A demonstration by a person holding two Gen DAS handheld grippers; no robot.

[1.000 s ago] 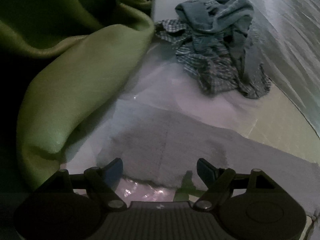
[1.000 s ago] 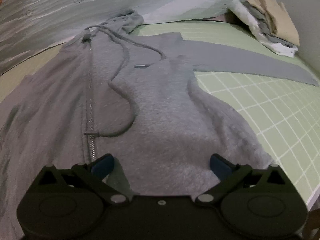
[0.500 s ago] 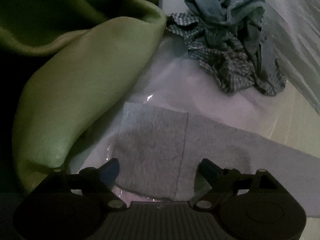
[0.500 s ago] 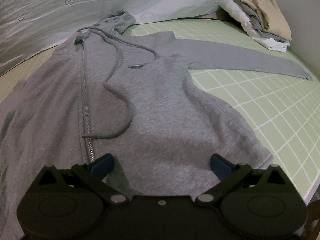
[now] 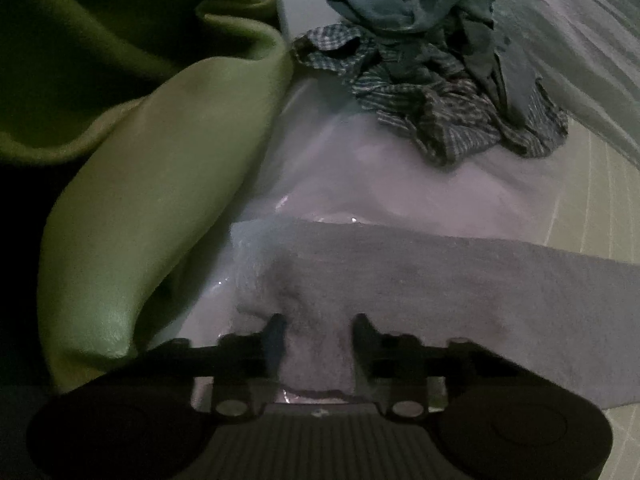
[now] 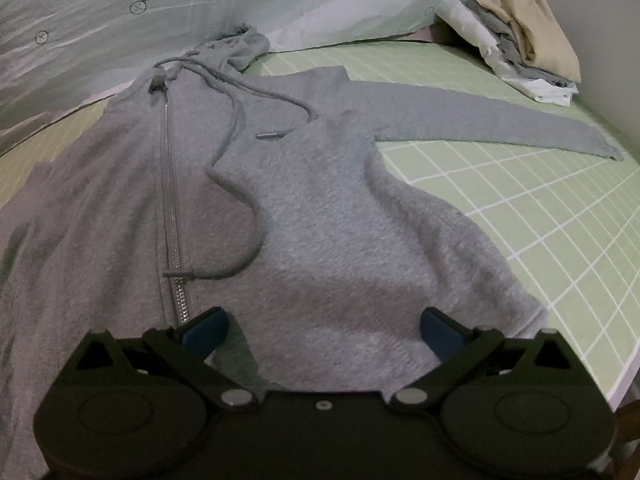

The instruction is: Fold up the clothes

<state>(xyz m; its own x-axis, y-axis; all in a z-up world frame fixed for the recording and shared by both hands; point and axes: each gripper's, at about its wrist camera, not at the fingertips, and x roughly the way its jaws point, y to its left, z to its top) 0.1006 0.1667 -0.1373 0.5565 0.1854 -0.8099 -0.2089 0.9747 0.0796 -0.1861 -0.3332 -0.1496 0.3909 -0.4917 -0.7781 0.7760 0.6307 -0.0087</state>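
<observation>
A grey zip hoodie [image 6: 320, 208] lies flat, front up, on the green grid mat [image 6: 540, 216], with one sleeve [image 6: 480, 124] stretched to the right. My right gripper [image 6: 320, 328] is open and empty, low over the hoodie's hem. In the left wrist view the hoodie's other sleeve [image 5: 460, 280] lies across a pale sheet. My left gripper [image 5: 318, 334] has narrowed on the cuff end of that sleeve, with grey cloth bunched between the fingers.
A crumpled pile of checked and blue clothes [image 5: 432, 76] lies beyond the sleeve. A green cushion or blanket [image 5: 152, 184] lies at the left. A stack of folded clothes [image 6: 520, 44] sits at the mat's far right corner. A carrot-print quilt [image 6: 200, 4] runs along the back.
My left gripper has moved forward over the sleeve cuff and its fingers have closed in on the cloth. The right gripper has stayed open and drifted slightly over the hem.
</observation>
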